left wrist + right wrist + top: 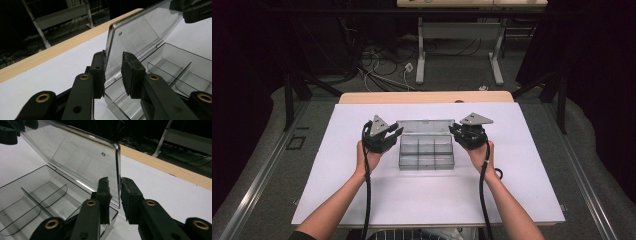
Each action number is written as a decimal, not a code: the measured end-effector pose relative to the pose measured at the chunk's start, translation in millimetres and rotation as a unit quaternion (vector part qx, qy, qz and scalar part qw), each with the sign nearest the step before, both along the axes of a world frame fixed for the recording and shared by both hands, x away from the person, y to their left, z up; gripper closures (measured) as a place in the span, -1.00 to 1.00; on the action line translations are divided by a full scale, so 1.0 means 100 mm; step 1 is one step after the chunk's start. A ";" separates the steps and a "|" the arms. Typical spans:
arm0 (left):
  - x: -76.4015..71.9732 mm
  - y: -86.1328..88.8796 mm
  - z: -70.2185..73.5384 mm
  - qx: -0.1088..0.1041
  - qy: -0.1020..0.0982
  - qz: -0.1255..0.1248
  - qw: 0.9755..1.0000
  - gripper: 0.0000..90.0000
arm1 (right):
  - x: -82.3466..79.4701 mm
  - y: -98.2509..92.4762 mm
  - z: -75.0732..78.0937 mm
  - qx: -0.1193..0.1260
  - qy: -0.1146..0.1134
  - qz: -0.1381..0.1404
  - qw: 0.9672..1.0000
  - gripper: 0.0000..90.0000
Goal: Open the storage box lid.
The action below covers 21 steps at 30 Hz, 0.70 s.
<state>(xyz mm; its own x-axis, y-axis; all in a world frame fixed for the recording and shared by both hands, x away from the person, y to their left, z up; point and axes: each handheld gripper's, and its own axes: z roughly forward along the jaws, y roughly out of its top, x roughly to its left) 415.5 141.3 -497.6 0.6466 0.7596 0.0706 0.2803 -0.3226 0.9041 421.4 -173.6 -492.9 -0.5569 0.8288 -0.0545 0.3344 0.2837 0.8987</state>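
Box (426, 150) was clear shiny plastic, lid (140, 37) smooth. Table cover (427, 195) was white, matt. Table edge (427, 97) was wood.

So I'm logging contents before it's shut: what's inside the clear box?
The box looks empty: bare floor and thin dividers. Its lid stands open, an edge between each gripper's jaws. The near compartments' corners are hidden behind the jaws.

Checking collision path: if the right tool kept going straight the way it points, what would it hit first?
The raised clear lid of the compartment box: its side edge already stands between the right tool jaws. Farther along sits the left tool, though depth is uncertain.
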 end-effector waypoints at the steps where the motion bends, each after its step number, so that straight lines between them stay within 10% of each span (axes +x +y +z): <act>1: 0.01 0.00 -0.02 -0.005 0.002 0.002 1.000 0.60 | 0.01 0.00 -0.01 0.000 0.001 -0.001 1.000 0.71; 21: 0.19 -0.06 -0.24 0.005 0.022 0.021 1.000 0.62 | 0.15 0.02 -0.14 0.006 0.016 -0.018 1.000 0.76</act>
<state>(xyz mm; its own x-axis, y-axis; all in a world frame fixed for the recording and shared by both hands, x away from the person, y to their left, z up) 434.5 134.9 -521.4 0.6164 0.7858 0.0510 0.3331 -0.3189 0.8873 436.3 -172.0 -506.5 -0.5283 0.8486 -0.0272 0.3724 0.2603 0.8908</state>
